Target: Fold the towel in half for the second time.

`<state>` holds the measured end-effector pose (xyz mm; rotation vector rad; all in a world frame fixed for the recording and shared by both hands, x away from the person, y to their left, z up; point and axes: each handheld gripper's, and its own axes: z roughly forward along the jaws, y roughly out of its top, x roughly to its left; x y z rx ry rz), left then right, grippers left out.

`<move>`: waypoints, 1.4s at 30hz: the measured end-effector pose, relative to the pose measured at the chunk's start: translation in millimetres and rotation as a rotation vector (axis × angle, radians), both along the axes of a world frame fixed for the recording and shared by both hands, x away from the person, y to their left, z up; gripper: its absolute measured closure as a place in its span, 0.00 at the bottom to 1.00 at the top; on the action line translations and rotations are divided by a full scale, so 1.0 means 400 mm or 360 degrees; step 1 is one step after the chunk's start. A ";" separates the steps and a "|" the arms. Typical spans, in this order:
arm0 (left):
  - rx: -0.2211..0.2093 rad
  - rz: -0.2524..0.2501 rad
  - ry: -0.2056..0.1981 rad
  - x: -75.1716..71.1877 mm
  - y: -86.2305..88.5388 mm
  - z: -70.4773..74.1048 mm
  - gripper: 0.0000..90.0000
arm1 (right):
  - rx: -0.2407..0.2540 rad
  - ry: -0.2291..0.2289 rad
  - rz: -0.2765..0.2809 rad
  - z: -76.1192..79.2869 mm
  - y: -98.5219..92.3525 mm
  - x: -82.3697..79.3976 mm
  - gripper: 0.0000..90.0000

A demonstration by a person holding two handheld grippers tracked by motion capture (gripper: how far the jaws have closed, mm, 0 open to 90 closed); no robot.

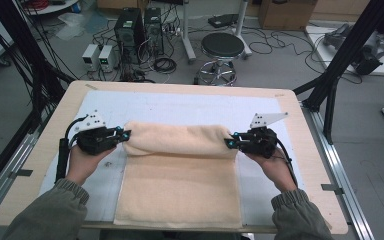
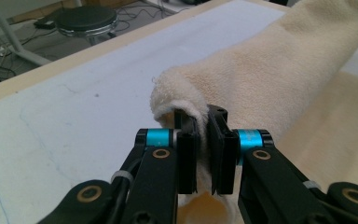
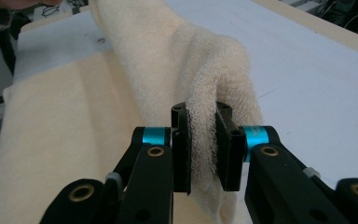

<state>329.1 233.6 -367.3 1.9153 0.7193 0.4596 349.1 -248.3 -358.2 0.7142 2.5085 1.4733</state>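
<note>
A cream towel (image 1: 180,170) lies on the white mat, its far part lifted into a fold across the middle. My left gripper (image 1: 125,135) is shut on the fold's left corner, and my right gripper (image 1: 230,142) is shut on its right corner. In the left gripper view the jaws of the left gripper (image 2: 204,154) pinch a thin edge of the towel (image 2: 270,70). Seen in the right gripper view, the right gripper (image 3: 203,151) has a thicker tuck of the towel (image 3: 168,60) pressed between its pads. The fold hangs raised above the flat near half.
The white mat (image 1: 190,105) covers a wooden table (image 1: 60,115). Behind the table stand a black stool (image 1: 222,47), computer towers (image 1: 130,27) and loose cables on the floor. Black frame posts (image 1: 340,60) rise at the right and left edges.
</note>
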 end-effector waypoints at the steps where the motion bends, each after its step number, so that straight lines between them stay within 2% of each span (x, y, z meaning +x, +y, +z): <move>1: 0.0008 -0.0014 0.0010 -0.017 0.000 -0.005 0.92 | -0.0015 0.0017 0.0006 0.000 0.001 -0.011 0.87; 2: 0.0019 -0.0029 0.0002 -0.027 0.002 -0.008 0.92 | -0.0044 0.0017 0.0018 0.001 0.002 -0.024 0.87; 4: 0.0030 -0.0052 -0.0005 -0.054 0.004 -0.016 0.92 | -0.0030 0.0000 0.0025 0.000 0.003 -0.049 0.87; 9: 0.0047 -0.0122 0.0006 -0.107 0.008 -0.039 0.91 | -0.0074 0.0057 0.0055 -0.030 0.002 -0.101 0.86; 14: 0.0062 -0.0187 0.0055 -0.142 0.013 -0.071 0.90 | -0.0077 0.0086 0.0057 -0.077 -0.007 -0.140 0.85; 18: 0.0085 -0.0214 0.0107 -0.164 0.022 -0.089 0.87 | -0.0098 0.0138 0.0051 -0.115 -0.016 -0.168 0.81; 21: 0.0090 -0.0214 0.0139 -0.178 0.035 -0.096 0.81 | -0.0097 0.0140 0.0038 -0.132 -0.030 -0.178 0.72; 24: 0.0079 -0.0213 0.0157 -0.189 0.047 -0.095 0.69 | -0.0052 0.0153 0.0014 -0.126 -0.047 -0.191 0.65; 25: 0.0066 -0.0204 0.0152 -0.192 0.048 -0.094 0.64 | -0.0041 0.0131 0.0007 -0.124 -0.049 -0.193 0.62; 27: 0.0063 -0.0196 0.0146 -0.195 0.049 -0.093 0.57 | -0.0033 0.0113 -0.0001 -0.115 -0.049 -0.198 0.58; 29: 0.0076 -0.0184 0.0143 -0.190 0.050 -0.093 0.54 | -0.0050 0.0082 -0.0007 -0.108 -0.046 -0.197 0.54; 31: 0.0053 -0.0161 0.0153 -0.182 0.049 -0.094 0.51 | -0.0067 0.0080 -0.0015 -0.106 -0.040 -0.189 0.53; 35: 0.0043 -0.0130 0.0164 -0.160 0.051 -0.094 0.47 | -0.0087 0.0067 -0.0033 -0.105 -0.035 -0.168 0.52; 42: 0.0029 -0.0127 0.0195 -0.119 0.042 -0.096 0.43 | -0.0094 0.0077 -0.0066 -0.105 -0.029 -0.121 0.51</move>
